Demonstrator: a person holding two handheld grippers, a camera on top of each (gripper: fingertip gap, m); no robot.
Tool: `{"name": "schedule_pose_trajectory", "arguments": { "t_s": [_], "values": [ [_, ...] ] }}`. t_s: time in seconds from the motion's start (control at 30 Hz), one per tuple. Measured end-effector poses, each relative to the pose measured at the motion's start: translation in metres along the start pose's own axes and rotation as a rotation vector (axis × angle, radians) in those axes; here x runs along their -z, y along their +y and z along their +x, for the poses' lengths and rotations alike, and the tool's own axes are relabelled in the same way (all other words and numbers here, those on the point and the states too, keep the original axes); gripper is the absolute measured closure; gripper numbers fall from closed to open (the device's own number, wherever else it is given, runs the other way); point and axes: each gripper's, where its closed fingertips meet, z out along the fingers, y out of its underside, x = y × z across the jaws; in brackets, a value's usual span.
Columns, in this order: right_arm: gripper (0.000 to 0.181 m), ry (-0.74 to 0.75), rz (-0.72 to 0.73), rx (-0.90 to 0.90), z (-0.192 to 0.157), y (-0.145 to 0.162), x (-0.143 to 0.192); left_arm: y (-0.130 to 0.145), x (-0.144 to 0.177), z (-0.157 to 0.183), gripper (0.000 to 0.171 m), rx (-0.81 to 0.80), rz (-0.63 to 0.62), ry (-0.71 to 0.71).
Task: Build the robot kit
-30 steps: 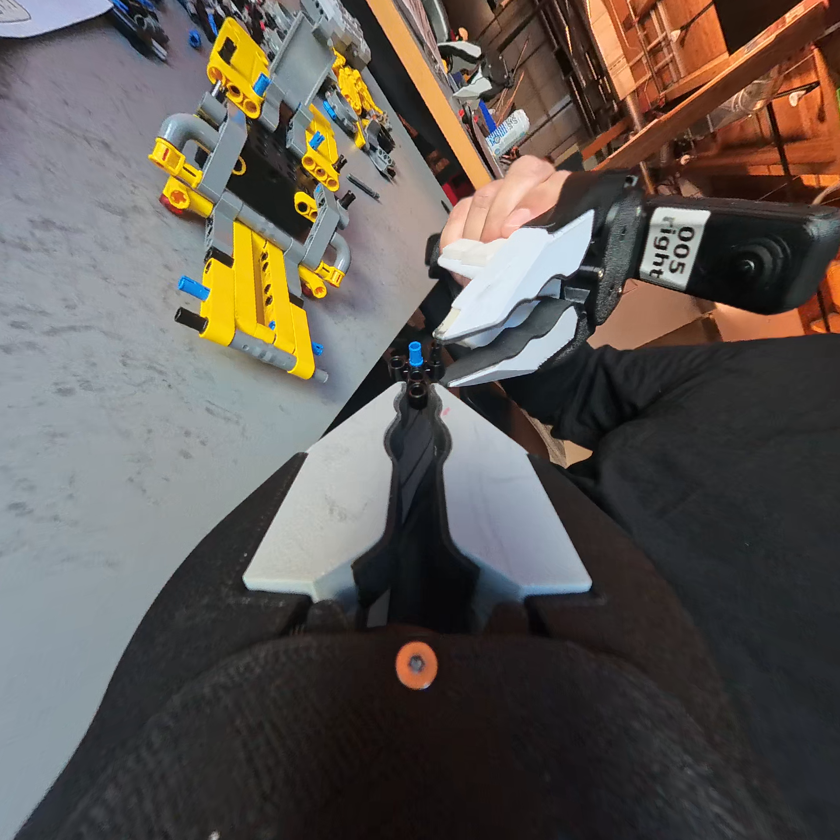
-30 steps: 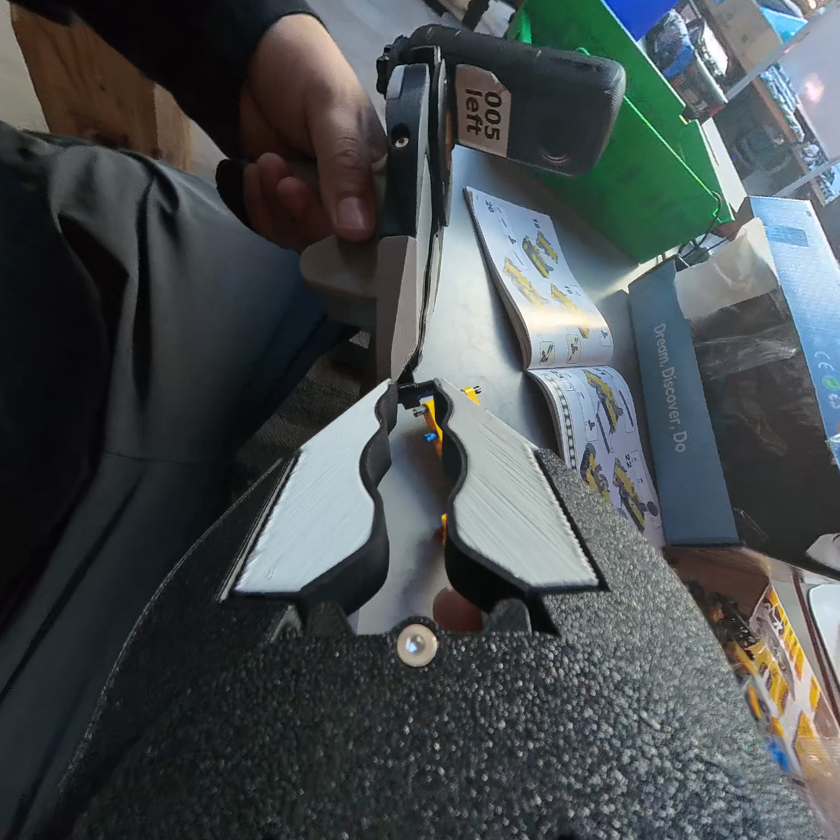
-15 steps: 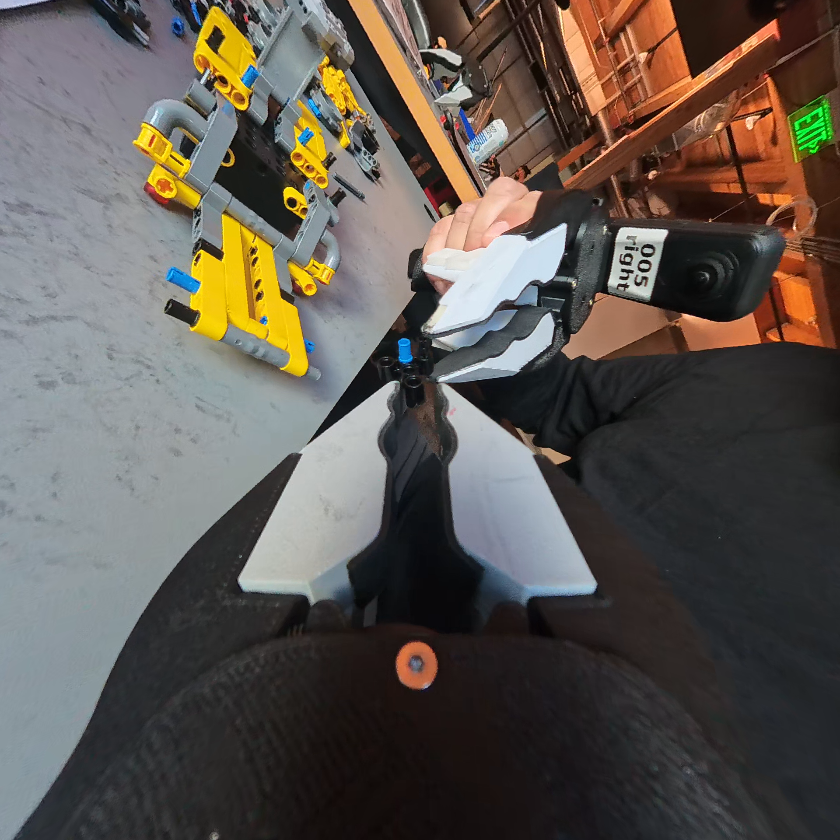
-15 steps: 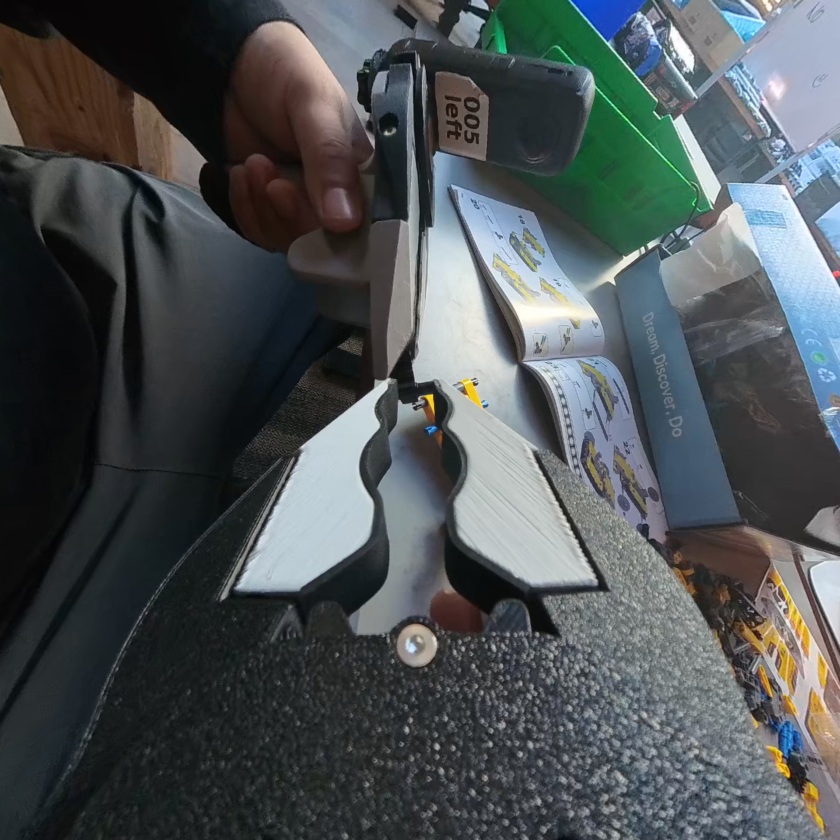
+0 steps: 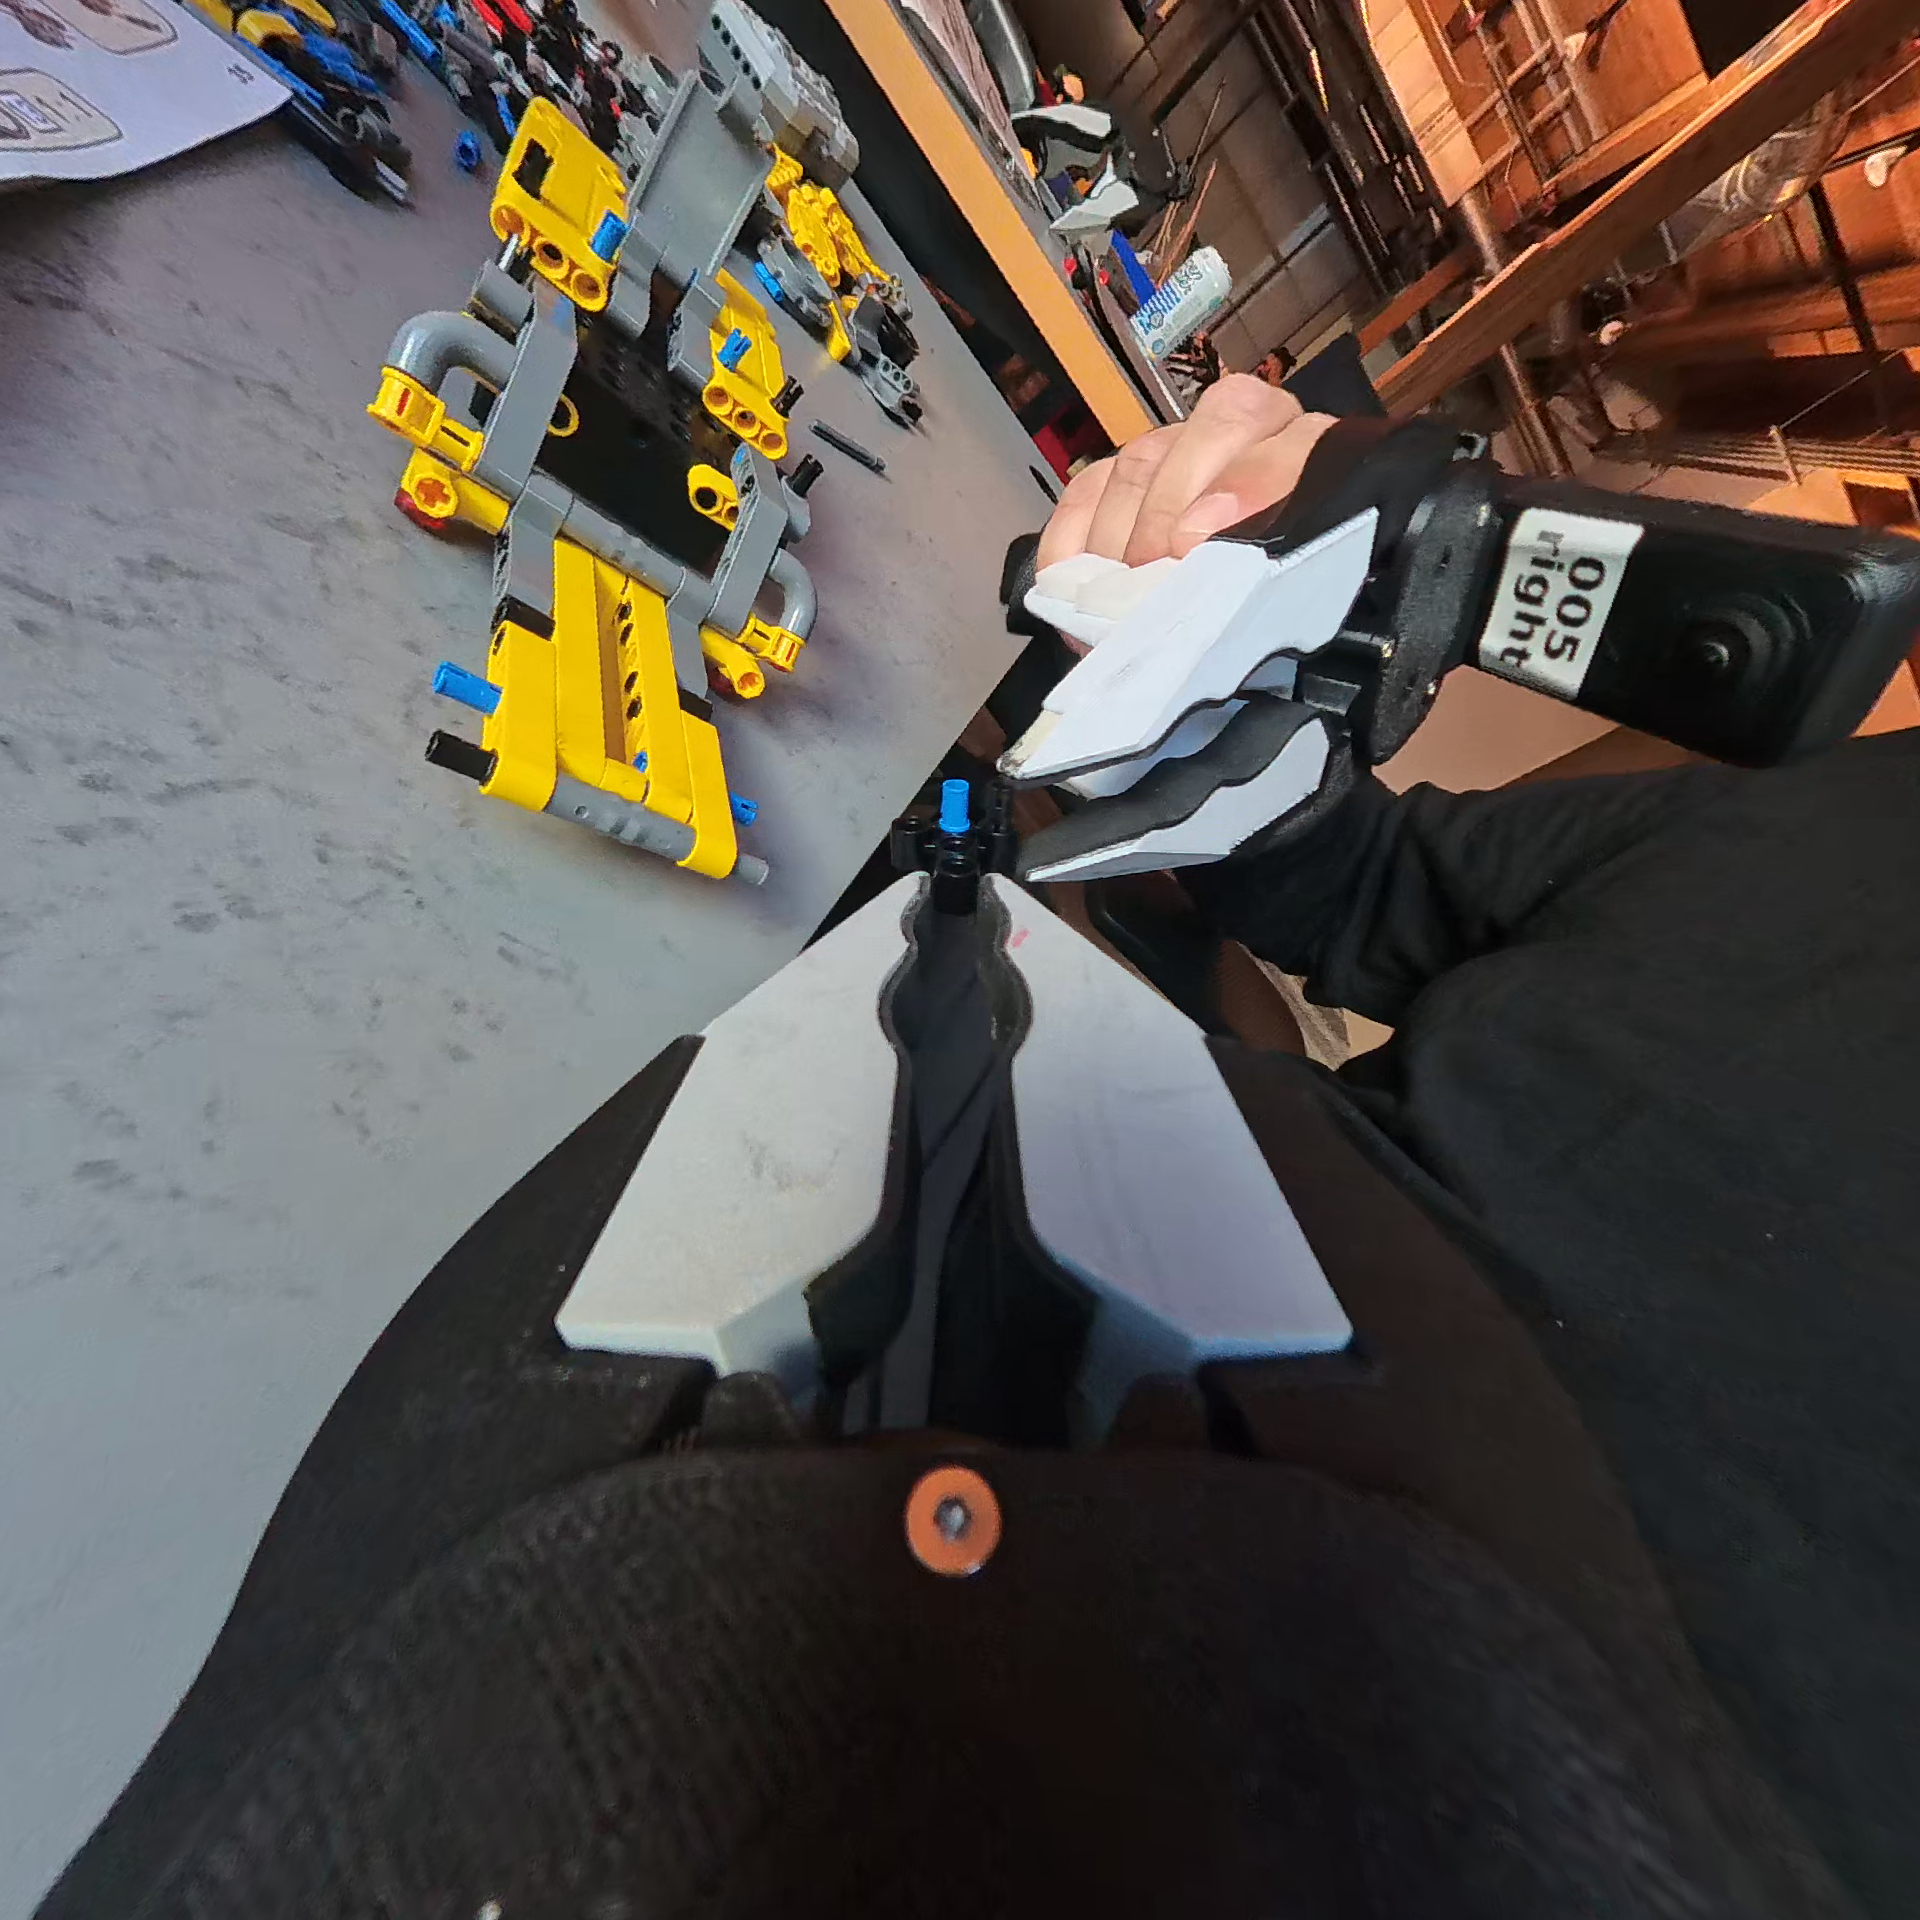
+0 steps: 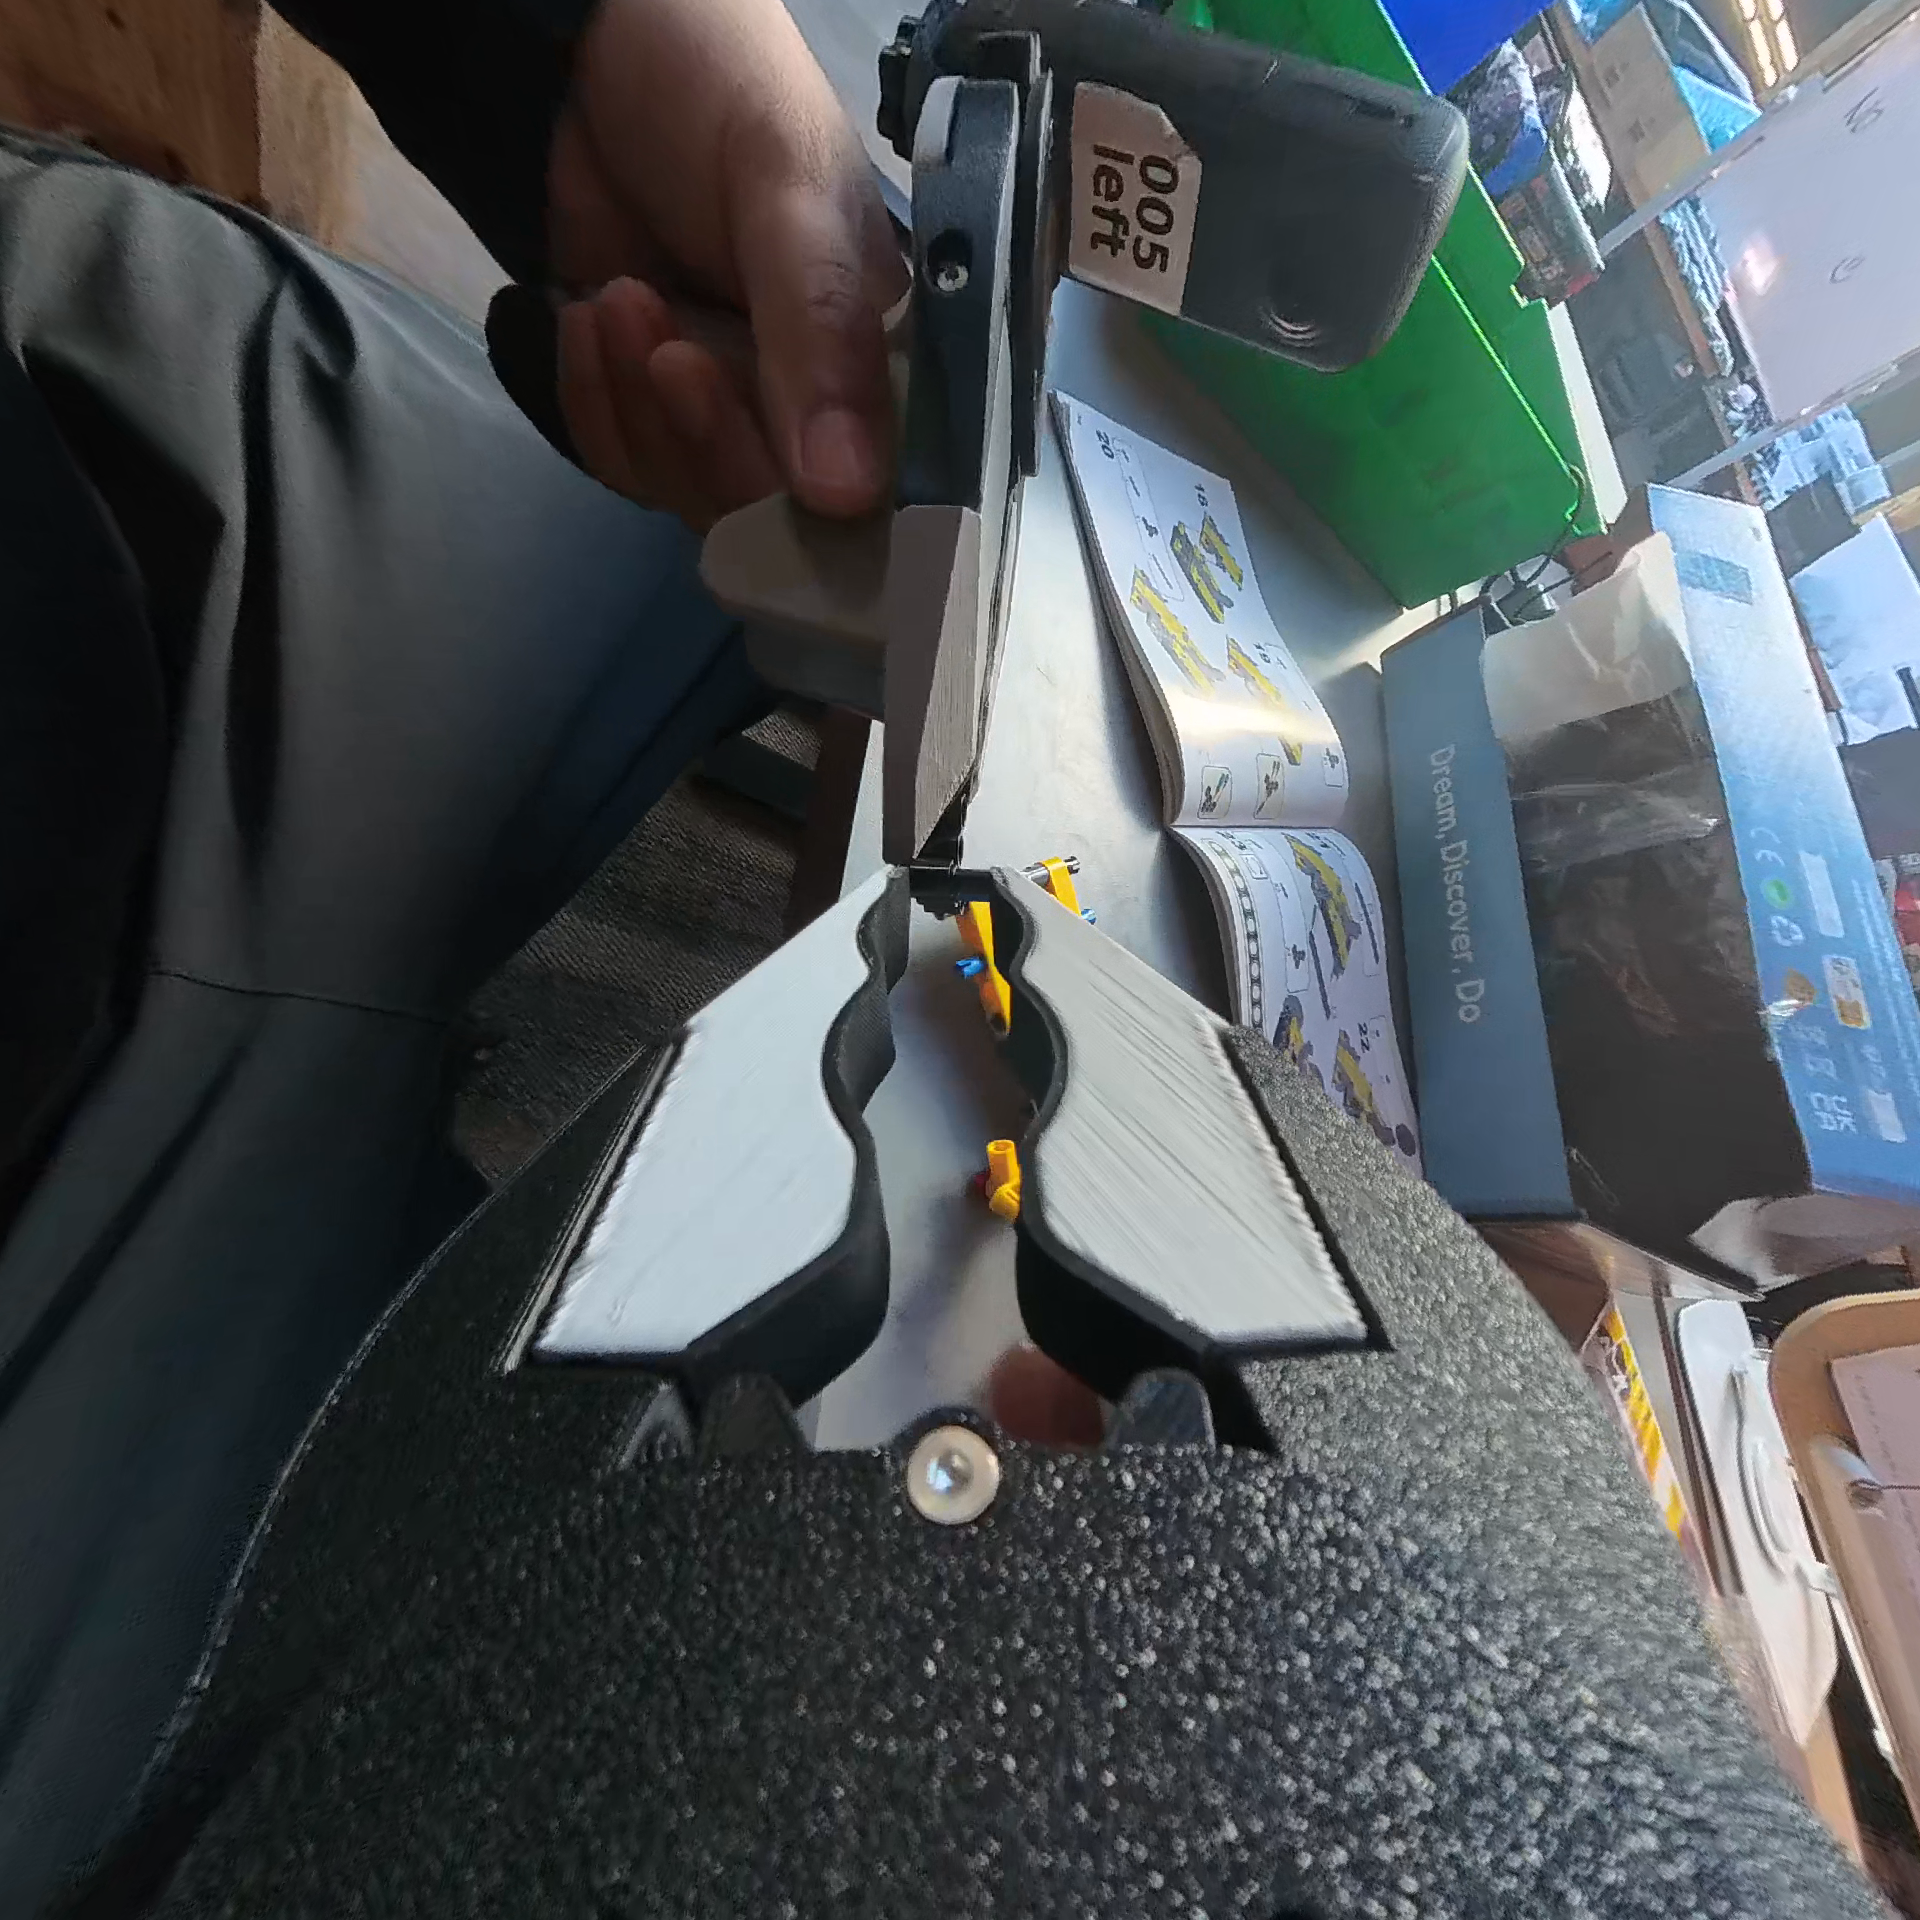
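I'm holding the left gripper point(image 5: 954, 896) pinched tight on a small black connector point(image 5: 951, 844) w/ a blue pin point(image 5: 951, 808) sticking out of its top; the part is sitting right at my fingertips, off the table edge and above my lap. In the right wrist view the same gripper point(image 6: 940, 847) is coming down from above, edge-on, my hand point(image 6: 717, 301) wrapping its handle.

I'm keeping the right gripper point(image 6: 951, 883) partly spread, a narrow gap betw. the tips, and the black connector point(image 6: 940, 883) is sitting in that gap. Can't tell if my right fingers are actually touching it or just flanking it. From the left wrist view the right gripper point(image 5: 1013, 816) is sitting just beside the part, jaws apart, nothing gripped, my other hand point(image 5: 1164, 488) behind it.

Farther out on the grey table point(image 5: 208, 987) a yellow-and-grey model point(image 5: 603, 582) is lying flat, well apart from both grippers. Beyond it loose parts point(image 5: 831, 249) are lying scattered toward the far edge, and a paper sheet point(image 5: 94, 94) is sitting in the corner.

On the right side an open booklet point(image 6: 1226, 727) is lying on the table, and past it a dark blue box point(image 6: 1465, 935) and a green bin point(image 6: 1382, 416).
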Motion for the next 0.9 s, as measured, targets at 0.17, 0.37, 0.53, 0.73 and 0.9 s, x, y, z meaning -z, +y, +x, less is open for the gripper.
{"name": "schedule_pose_trajectory", "arguments": {
  "t_s": [0.17, 0.37, 0.53, 0.73, 0.9],
  "values": [
    [0.165, 0.015, -0.014, 0.005, -0.001, 0.003, -0.004, 0.001, 0.000, -0.002, 0.167, 0.015, 0.000, -0.012],
    [0.165, 0.021, -0.020, 0.011, -0.001, 0.003, -0.004, 0.002, -0.001, -0.001, 0.167, 0.027, 0.010, -0.004],
    [0.165, 0.026, -0.015, 0.021, -0.001, 0.001, -0.004, 0.000, 0.000, 0.000, 0.167, 0.032, 0.034, 0.004],
    [0.165, 0.076, -0.009, 0.057, 0.004, -0.003, -0.006, -0.003, 0.004, -0.001, 0.167, 0.023, 0.045, -0.003],
    [0.166, 0.097, -0.005, 0.073, 0.006, -0.004, -0.006, -0.006, 0.010, 0.001, 0.167, 0.062, 0.077, 0.038]
  ]
}}
